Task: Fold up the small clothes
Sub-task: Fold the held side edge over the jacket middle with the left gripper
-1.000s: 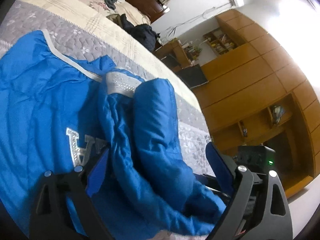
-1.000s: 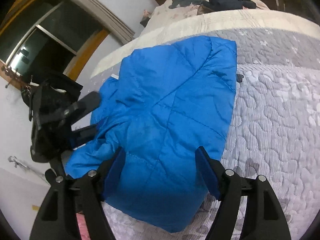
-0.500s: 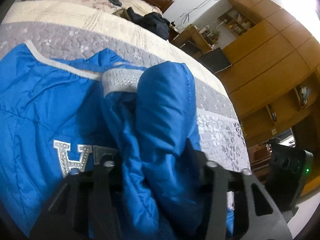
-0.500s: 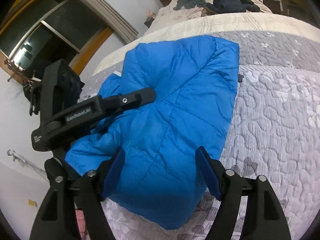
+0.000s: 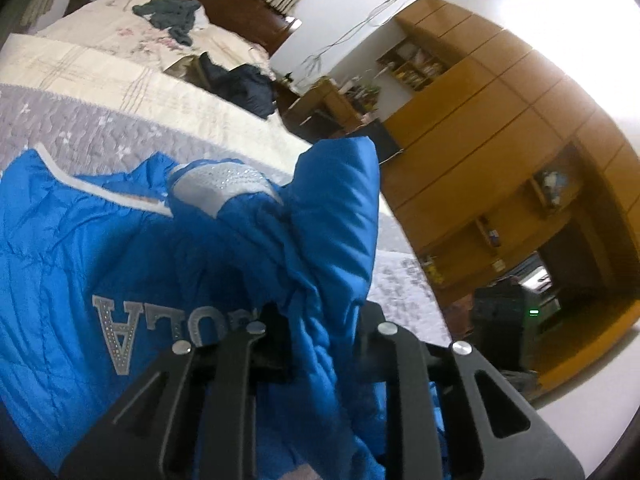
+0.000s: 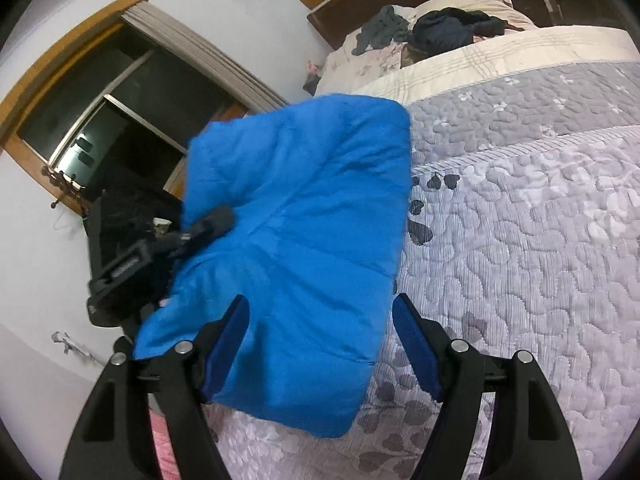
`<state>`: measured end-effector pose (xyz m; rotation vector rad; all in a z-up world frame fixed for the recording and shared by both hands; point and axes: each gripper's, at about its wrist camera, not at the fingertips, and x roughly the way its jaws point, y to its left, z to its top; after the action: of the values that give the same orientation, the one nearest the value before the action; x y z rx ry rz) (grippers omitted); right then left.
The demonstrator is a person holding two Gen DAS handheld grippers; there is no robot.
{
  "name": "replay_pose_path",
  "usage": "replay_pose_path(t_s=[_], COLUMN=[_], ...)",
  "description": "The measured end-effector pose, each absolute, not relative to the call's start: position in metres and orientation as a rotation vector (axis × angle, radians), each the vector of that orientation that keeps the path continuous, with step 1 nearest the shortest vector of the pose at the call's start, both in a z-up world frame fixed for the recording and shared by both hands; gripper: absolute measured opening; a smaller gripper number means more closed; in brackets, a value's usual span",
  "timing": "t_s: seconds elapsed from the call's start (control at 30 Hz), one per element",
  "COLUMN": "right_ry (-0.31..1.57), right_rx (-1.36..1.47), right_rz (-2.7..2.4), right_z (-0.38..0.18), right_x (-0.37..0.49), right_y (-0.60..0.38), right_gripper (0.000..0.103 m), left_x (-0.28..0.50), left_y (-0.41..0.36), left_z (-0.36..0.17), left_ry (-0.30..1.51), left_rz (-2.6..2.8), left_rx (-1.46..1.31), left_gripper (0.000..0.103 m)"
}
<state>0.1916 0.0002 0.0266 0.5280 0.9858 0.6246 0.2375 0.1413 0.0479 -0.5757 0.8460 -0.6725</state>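
Jacket (image 5: 120, 248) — blue, padded — lies on the bed (image 6: 540, 220), one side lifted. Left hand-held gripper (image 5: 320, 332) is clamped on a bunched fold; right hand-held gripper (image 6: 320, 340) stands apart, straddling the near hem. Risk: slick, thick padding may slip from the clamp — the fold would spring back.

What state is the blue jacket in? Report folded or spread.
Partly folded: blue jacket has one side lifted, doubled over by left gripper; lettered front still spread.

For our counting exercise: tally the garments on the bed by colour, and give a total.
Blue: 1, the jacket
Grey-green: 1, the crumpled garment
Dark navy or black: 1, the heap of clothing, possibly more than one piece
Total: 3
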Motion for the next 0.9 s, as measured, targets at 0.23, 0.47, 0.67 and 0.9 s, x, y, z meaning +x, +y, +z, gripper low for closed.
replay_pose_path(t_s=[0.23,0.47,0.67,0.9], right_ry=[1.009,0.998,1.001,1.031], right_rx=[0.502,0.405,0.275,0.189], right_rz=[0.654,0.717,0.744,0.737], right_z=[0.020,0.036,0.054,0.052], right_x=[0.202,0.193,0.186,0.189], right_y=[0.023,0.070,0.121,0.165], right_gripper=[0.075,0.077,0.077,0.078], left_x=[0.224,0.214,0.211,0.217], left_y=[0.162,0.213,0.259,0.299], left_z=[0.065,0.073,0.059,0.033], left_ry=[0.793,0.751,0.755,0.793], left_rz=[-0.701,-0.704,-0.676,-0.647], left_rx=[-0.598,-0.672,-0.738,-0.796], left_gripper=[0.016,0.016,0.016,0.016])
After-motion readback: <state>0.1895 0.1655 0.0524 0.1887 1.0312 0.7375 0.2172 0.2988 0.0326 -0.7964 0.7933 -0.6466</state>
